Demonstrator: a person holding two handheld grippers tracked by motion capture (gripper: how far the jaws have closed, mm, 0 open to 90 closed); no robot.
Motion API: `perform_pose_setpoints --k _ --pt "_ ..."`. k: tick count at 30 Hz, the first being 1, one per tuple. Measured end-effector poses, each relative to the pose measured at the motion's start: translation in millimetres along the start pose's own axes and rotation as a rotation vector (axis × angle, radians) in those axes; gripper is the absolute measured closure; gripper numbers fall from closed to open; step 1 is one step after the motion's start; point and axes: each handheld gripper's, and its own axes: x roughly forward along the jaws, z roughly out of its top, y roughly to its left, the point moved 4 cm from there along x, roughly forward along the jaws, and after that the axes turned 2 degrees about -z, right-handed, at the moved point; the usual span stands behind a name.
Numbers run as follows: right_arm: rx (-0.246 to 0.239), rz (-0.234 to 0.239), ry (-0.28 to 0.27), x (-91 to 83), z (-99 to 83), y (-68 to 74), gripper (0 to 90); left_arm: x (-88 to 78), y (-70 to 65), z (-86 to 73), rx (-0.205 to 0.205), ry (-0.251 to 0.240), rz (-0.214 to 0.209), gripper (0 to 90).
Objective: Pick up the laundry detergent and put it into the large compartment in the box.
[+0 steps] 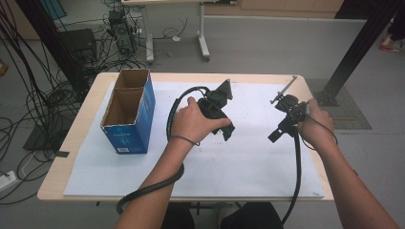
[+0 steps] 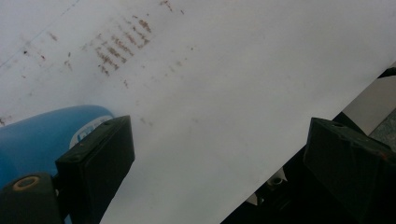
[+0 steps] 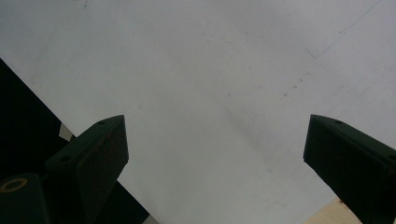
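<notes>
My left gripper (image 1: 228, 130) hangs over the middle of the white sheet (image 1: 248, 157), held in the person's left hand. In the left gripper view its jaws (image 2: 217, 128) stand wide apart, open, with bare stained sheet between them. A blue shape with a white label (image 2: 46, 135) shows behind one jaw. My right gripper (image 1: 274, 137) is held over the right part of the sheet, tilted down and inward. In the right gripper view its jaws (image 3: 217, 122) are open as well, with plain sheet between them.
An open-topped blue cardboard box (image 1: 129, 112) with two compartments stands on the left of the table. The wooden table edge (image 3: 331, 215) shows past the sheet. Cables trail from both grippers toward the person. Black frame posts (image 1: 358, 45) and cable tangles stand on the floor beyond.
</notes>
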Motion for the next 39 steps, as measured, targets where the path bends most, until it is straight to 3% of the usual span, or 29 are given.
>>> perform_pose_setpoints --k 9,17,30,39 --pt "0.000 0.003 -0.003 0.7 -0.2 -4.6 6.7 -3.5 -2.7 2.9 0.012 -0.020 -0.004 8.1" --pt "0.004 0.005 -0.005 0.0 1.5 -5.7 6.7 -11.9 -2.6 3.1 0.028 -0.031 0.021 8.3" --pt "-0.002 0.002 0.001 0.3 2.5 -5.6 6.7 -47.9 -5.1 1.6 0.041 -0.074 0.032 8.4" --pt "-0.007 -0.005 0.005 -0.1 4.1 -5.1 6.8 -78.2 -0.7 -1.8 0.036 -0.095 0.067 8.4"
